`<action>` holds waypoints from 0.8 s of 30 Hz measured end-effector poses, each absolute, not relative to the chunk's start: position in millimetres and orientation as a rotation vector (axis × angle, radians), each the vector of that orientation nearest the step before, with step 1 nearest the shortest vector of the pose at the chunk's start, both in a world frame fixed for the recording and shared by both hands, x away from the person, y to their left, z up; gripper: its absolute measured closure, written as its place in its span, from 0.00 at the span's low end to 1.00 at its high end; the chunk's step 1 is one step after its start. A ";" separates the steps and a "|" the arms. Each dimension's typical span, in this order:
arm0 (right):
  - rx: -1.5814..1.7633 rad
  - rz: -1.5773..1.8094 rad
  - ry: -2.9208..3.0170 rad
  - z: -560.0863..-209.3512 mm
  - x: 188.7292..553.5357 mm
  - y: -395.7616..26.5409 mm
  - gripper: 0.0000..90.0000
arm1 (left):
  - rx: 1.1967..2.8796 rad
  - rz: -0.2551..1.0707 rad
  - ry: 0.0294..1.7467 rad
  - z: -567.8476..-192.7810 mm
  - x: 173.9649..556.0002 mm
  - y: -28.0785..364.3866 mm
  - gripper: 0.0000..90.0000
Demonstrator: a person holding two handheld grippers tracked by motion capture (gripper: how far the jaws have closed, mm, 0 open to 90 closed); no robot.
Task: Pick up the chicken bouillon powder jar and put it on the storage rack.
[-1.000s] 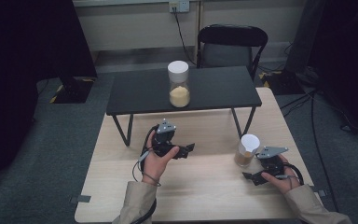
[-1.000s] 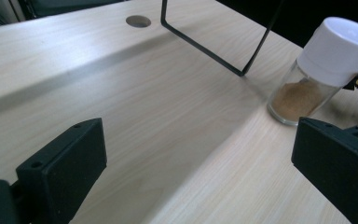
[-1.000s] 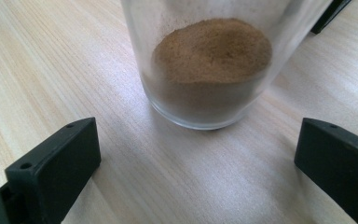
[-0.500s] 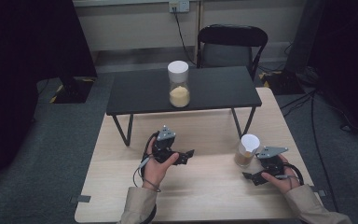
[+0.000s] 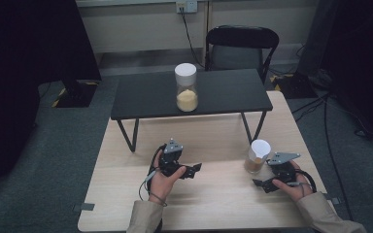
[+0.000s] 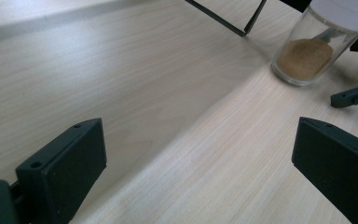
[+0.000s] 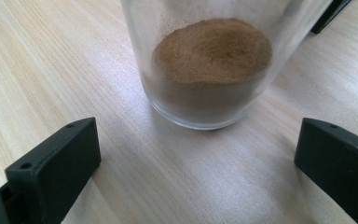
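Note:
A small glass jar [image 5: 258,156] with a white lid and brown powder stands on the wooden table [image 5: 213,204] at the right. My right gripper [image 5: 262,178] is open just on the near side of it, jaws wide apart and pointing at the jar [image 7: 209,70], not touching it. My left gripper [image 5: 194,170] is open near the table's middle and points right toward the same jar [image 6: 305,53], which is well ahead of it. Its jaws hold nothing, with bare wood between them [image 6: 198,135]. Between the right gripper's jaws [image 7: 198,135] there is also only bare wood.
A low black table [image 5: 223,94] stands across the far half of the wooden table. On it is a taller glass jar [image 5: 186,87] with a white lid and yellow powder. A black chair [image 5: 240,46] stands behind. A jaw of the right gripper [image 6: 354,95] shows beside the small jar.
My left gripper has drawn slightly back toward the person. The right gripper and both jars have stayed put.

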State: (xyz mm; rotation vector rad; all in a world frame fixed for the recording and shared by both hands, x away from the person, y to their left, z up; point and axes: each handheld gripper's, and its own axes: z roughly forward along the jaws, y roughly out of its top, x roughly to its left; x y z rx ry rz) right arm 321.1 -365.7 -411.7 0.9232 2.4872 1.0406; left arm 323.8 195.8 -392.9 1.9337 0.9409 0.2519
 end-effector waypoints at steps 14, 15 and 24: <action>0.923 1.041 2.487 -411.7 321.1 -365.7 0.00 | 1.973 0.238 0.946 -407.4 318.9 197.5 0.02; 0.923 1.041 2.487 -411.7 321.1 -365.7 0.00 | 1.978 0.236 0.946 -408.1 318.7 197.7 0.02; 0.923 1.041 2.487 -411.7 321.1 -365.7 0.00 | 2.009 0.248 0.939 -416.5 314.2 198.6 0.02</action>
